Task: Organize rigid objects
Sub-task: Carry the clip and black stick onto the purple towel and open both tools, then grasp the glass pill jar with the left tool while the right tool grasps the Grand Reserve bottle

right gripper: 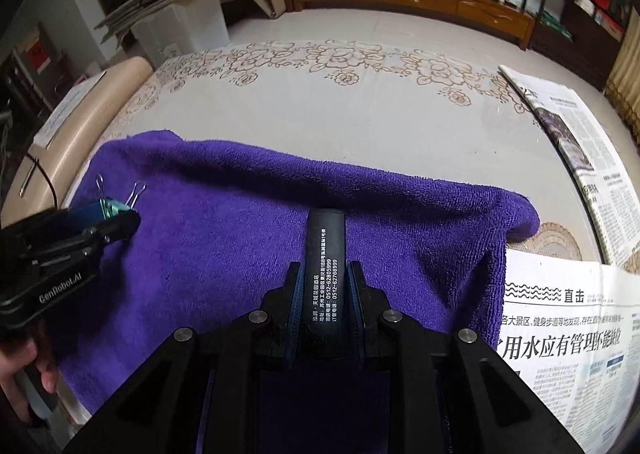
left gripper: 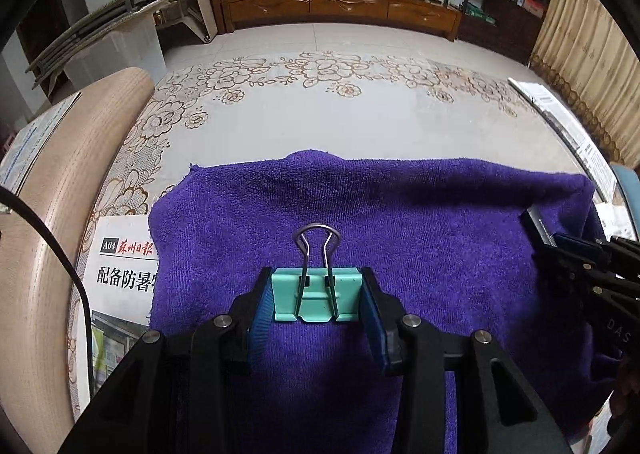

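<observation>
My left gripper [left gripper: 318,294] is shut on a teal binder clip [left gripper: 318,296], its wire handles pointing forward, over a purple towel [left gripper: 360,206]. My right gripper [right gripper: 325,286] is shut on a black bar with white print [right gripper: 326,254], held lengthwise over the same towel [right gripper: 240,194]. In the right wrist view the left gripper [right gripper: 116,216] with the clip [right gripper: 106,208] shows at the left. In the left wrist view the right gripper [left gripper: 560,242] and the black bar's end [left gripper: 538,224] show at the right edge.
The towel lies on a table with a lace floral cloth [left gripper: 320,114]. Newspapers lie at the left [left gripper: 120,274] and at the right [right gripper: 560,334]. A wooden chair back [left gripper: 60,214] stands at the left. A wooden cabinet [left gripper: 340,6] is at the far wall.
</observation>
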A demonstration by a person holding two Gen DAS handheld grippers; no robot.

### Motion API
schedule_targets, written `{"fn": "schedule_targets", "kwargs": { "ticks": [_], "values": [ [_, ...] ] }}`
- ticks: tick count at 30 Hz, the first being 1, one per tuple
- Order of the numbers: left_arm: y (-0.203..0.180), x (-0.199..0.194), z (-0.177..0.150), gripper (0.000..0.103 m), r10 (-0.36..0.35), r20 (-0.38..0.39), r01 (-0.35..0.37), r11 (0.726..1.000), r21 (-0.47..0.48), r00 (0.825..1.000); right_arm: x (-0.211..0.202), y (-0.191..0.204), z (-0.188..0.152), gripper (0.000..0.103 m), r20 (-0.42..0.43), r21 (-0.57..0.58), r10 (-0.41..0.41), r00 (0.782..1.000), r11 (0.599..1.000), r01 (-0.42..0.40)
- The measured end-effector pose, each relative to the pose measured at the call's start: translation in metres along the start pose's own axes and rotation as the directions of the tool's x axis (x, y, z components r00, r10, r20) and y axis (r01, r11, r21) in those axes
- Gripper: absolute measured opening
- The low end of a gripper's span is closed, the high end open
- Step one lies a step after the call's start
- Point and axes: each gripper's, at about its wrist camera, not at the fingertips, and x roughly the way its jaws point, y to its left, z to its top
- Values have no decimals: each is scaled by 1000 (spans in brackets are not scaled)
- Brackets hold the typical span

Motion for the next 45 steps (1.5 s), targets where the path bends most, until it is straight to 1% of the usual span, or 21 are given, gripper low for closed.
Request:
{"fn": "schedule_targets", "kwargs": {
  "ticks": [2, 3, 4, 5, 7, 9, 10, 12, 14, 17, 18, 19, 20, 21, 22, 23, 27, 32, 38, 43, 45],
  "values": [
    [1, 2, 1, 53, 22, -14, -22, 1000, 1, 1000, 0, 2, -1, 22, -6, -19, 1, 1000, 1000, -1],
    [3, 3, 2, 65, 35, -20, -35, 999, -1, 999, -1, 2, -1, 23, -7, -25, 3, 1000, 1000, -4],
    [5, 4, 2, 71, 37, -26, -37, 999, -2, 999, -1, 3, -2, 23, -9, -36, 7, 1000, 999, -8],
    [7, 4, 1, 71, 21, -30, -22, 1000, -3, 999, -1, 3, -3, 25, -12, -51, 11, 1000, 999, -12],
    [8, 4, -1, 73, 4, -39, -4, 1000, -4, 999, -4, 2, -6, 33, -21, -63, 26, 999, 998, -27],
    [6, 3, -2, 76, -3, -45, 3, 1000, -4, 999, -4, 4, -9, 54, -31, -81, 32, 999, 996, -35],
    [5, 1, -4, 76, -10, -43, 10, 1000, -7, 999, -4, 5, -11, 58, -34, -91, 26, 999, 995, -29],
    [4, -6, -8, 76, -25, -41, 24, 1000, -20, 999, -8, 8, -17, 60, -28, -106, 10, 1000, 994, -13],
    [4, -16, -13, 78, -42, -34, 41, 999, -33, 999, -16, 7, -25, 60, -29, -92, 31, 999, 995, -34],
    [1, -39, -24, 87, -71, -10, 71, 997, -39, 997, -39, 4, -35, 65, -3, -64, 42, 999, 997, -42],
    [0, -46, -28, 96, -73, -5, 72, 997, -38, 997, -47, 4, -39, 70, 14, -56, 40, 999, 998, -39],
    [-2, -57, -34, 102, -76, 7, 77, 996, -37, 997, -58, 3, -44, 74, 30, -40, 46, 999, 998, -44],
    [-3, -64, -38, 103, -84, 16, 84, 996, -36, 996, -66, 2, -48, 82, 38, -25, 54, 998, 998, -53],
    [-4, -75, -45, 103, -93, 24, 94, 995, -35, 995, -78, 1, -55, 94, 52, 1, 66, 996, 998, -66],
    [-5, -81, -49, 103, -94, 28, 95, 995, -36, 995, -87, 1, -60, 99, 65, 16, 70, 995, 997, -71],
    [-7, -92, -59, 103, -97, 33, 98, 994, -39, 995, -98, 1, -67, 101, 84, 29, 71, 994, 997, -74],
    [-8, -119, -91, 103, -116, 43, 118, 992, -54, 992, -133, 8, -98, 103, 126, 44, 82, 989, 995, -88],
    [-7, -132, -139, 103, -127, 20, 129, 986, -105, 992, -157, 9, -144, 103, 117, 74, 68, 991, 994, -77],
    [-7, -134, -181, 103, -132, -11, 128, 976, -174, 991, -162, 0, -187, 103, 135, 125, 74, 988, 988, -91],
    [-18, -130, -212, 103, -85, -44, 77, 984, -161, 995, -160, -15, -210, 103, 190, 188, 119, 975, 970, -155],
    [-23, -127, -221, 103, -71, -47, 63, 986, -157, 996, -159, -21, -218, 103, 201, 223, 121, 972, 961, -166]
  ]
}}
